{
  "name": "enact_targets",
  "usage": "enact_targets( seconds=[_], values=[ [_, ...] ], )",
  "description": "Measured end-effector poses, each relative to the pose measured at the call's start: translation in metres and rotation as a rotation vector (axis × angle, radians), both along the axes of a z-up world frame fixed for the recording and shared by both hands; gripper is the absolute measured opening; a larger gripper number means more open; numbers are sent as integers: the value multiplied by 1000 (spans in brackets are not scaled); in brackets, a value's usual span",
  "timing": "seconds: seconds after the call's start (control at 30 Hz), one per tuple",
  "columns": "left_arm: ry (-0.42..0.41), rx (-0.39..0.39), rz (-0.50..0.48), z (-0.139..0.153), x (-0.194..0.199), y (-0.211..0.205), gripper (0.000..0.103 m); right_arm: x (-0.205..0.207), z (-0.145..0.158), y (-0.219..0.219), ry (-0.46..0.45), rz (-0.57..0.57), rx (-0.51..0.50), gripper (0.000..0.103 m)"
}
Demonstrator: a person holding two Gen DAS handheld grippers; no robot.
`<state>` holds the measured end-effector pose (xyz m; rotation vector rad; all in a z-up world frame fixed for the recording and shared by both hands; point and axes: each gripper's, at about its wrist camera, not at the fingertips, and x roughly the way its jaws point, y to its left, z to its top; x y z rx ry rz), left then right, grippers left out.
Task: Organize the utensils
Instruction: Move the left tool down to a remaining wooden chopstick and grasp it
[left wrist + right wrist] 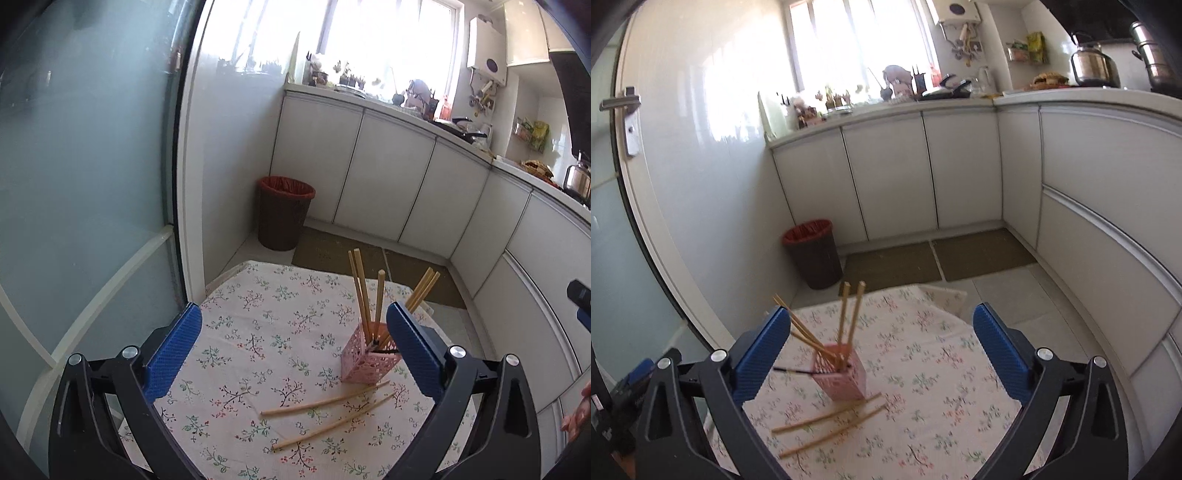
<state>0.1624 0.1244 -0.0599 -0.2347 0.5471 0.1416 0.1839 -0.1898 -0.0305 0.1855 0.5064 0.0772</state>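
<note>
The tablecloth [258, 332] is pale pink, patterned with green and red floral sprigs; the lattice-cut utensil holder [365, 358] is pink; the chopsticks [325, 402] are tan; the gripper pads [173, 354] are blue; the wastebasket [282, 218] is brown, lined red.

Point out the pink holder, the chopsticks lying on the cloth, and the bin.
pink holder [364, 363], left wrist view, on its front lattice wall.
loose chopsticks [325, 402], left wrist view, mid-shaft of the upper one.
bin [812, 254], right wrist view, on its dark side.
</note>
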Motion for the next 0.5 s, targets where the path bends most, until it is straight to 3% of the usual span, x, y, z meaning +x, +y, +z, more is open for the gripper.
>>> enact_targets(
  seconds=[0.13,0.23,0.33,0.43,0.5],
  values=[
    [109,57,-61,-20,15,-11,96,-13,-46,-13,106,-10,-19,96],
    [267,167,-189,-51,39,-23,96,-21,-83,-20,224,9,-5,96],
    [449,268,-274,-93,59,-30,96,-34,-121,-25,343,38,52,96],
    [563,345,-338,-130,73,-35,96,-42,-156,-30,459,62,122,96],
    [614,398,-395,-149,78,-38,88,-45,-173,-31,521,70,155,96]
  ],
)
